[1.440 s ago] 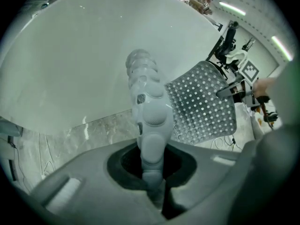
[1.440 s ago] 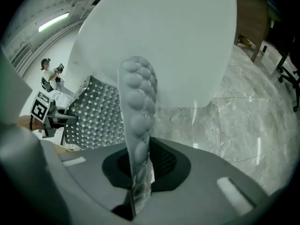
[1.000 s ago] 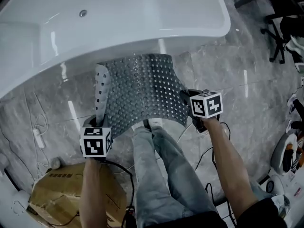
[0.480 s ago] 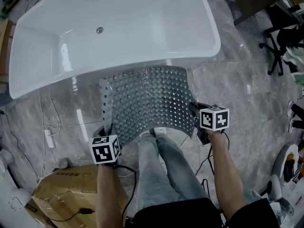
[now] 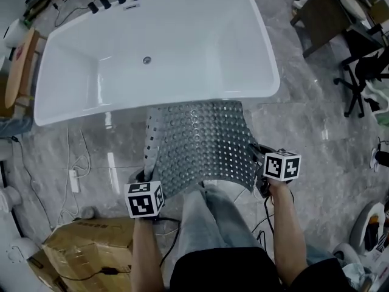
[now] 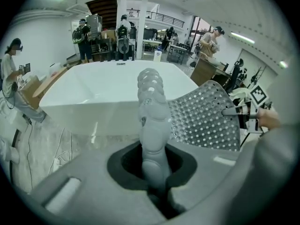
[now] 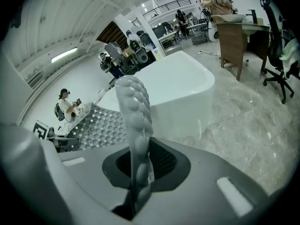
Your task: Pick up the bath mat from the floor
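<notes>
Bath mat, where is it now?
In the head view the bath mat is in the middle, stretched between the left gripper and the right gripper, just on the person's side of the white bathtub.

You hold a bath mat [image 5: 197,145]: grey rubbery plastic, studded, perforated | bathtub [image 5: 200,29]: smooth glossy white | floor [image 5: 304,126]: polished marble-look stone | box [image 5: 85,248]: matt brown cardboard

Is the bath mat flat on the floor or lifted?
Lifted: the bath mat hangs spread between the left tool and right tool, both clamped on its corners.
</notes>
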